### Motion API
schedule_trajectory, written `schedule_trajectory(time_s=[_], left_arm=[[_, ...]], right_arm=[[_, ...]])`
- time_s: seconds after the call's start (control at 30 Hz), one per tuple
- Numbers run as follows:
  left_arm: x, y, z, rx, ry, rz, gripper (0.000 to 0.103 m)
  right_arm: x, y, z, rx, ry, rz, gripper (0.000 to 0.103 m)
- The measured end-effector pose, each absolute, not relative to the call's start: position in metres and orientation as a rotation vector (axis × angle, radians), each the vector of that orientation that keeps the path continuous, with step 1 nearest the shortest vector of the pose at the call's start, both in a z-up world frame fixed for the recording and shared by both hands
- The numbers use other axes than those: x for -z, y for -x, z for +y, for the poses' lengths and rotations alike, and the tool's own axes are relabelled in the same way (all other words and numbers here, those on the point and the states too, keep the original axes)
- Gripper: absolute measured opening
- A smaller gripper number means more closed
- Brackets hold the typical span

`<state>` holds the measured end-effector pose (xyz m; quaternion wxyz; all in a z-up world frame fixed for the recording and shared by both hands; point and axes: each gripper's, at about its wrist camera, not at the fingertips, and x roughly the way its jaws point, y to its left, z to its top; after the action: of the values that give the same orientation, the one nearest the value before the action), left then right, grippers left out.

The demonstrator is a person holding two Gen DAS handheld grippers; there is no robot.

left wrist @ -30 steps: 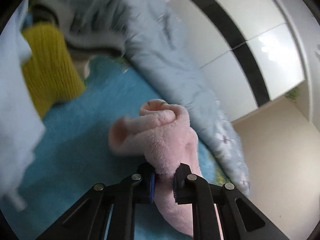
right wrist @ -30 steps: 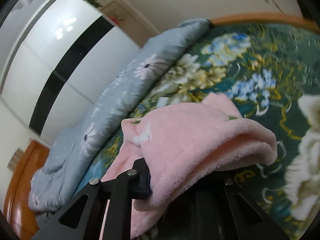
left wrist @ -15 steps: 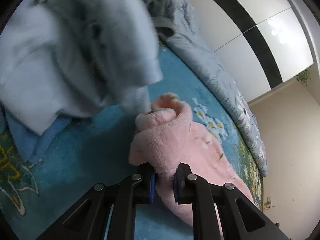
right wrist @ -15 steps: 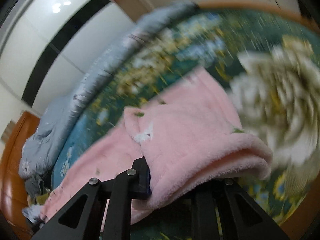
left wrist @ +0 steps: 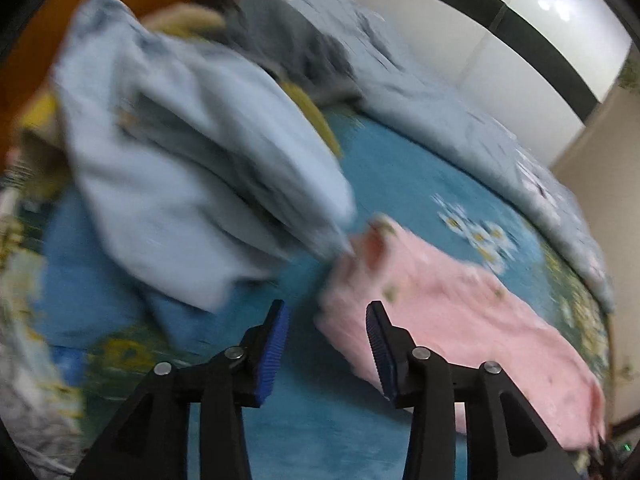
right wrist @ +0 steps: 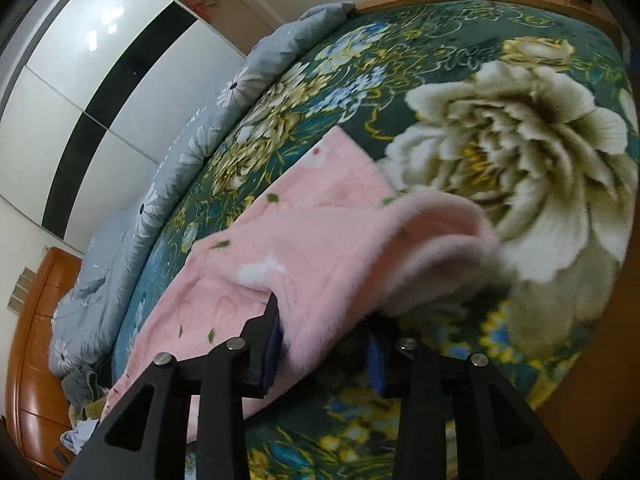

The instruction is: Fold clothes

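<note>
Our left gripper (left wrist: 326,344) is opening, its ribbed blue pads (left wrist: 272,354) parted with nothing between them; the pink fleece garment (left wrist: 452,320) lies just beside the right-hand pad, flat on the bed (left wrist: 400,168). Our right gripper (right wrist: 326,344) is opening too, with a thick fold of the same fluffy garment (right wrist: 320,256) between its jaws; we cannot tell whether the pads press it. The garment stretches along the plush floral blanket (right wrist: 520,128), parallel to the grey daisy-print quilt (right wrist: 208,128) at the bed's far edge. A rumpled, blurred pale-blue pile (left wrist: 192,160) sits toward the wooden headboard (left wrist: 100,0).
</note>
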<state>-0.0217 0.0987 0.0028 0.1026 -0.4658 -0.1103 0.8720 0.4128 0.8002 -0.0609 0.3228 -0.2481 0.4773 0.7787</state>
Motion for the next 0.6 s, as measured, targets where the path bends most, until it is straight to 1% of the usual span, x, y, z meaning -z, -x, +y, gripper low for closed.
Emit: schedule_trajectory(time_s=[0.07,0.13,0.47,0.53,0.6], left_arm=[[-0.014,0.015,0.095,-2.585,1.337,-0.329,0.052],[-0.018,0.012,0.106,-2.558,1.323,-0.319,0.053],[0.006,0.006,0.223,-2.318,1.354,-0.119,0.054],[0.011,0.002,0.244,-2.277,1.355,-0.082,0.054],[0.017,0.001,0.260,-2.249,1.367,-0.064,0.054]], right_arm=[[0.060,-0.414,0.800,-2.050,0.650,1.267,0.037],[0.058,-0.412,0.795,-2.062,0.659,1.280,0.037],[0.046,-0.420,0.779,-2.125,0.655,1.291,0.037],[0.051,-0.419,0.778,-2.139,0.655,1.310,0.040],[0.059,-0.416,0.778,-2.128,0.670,1.325,0.041]])
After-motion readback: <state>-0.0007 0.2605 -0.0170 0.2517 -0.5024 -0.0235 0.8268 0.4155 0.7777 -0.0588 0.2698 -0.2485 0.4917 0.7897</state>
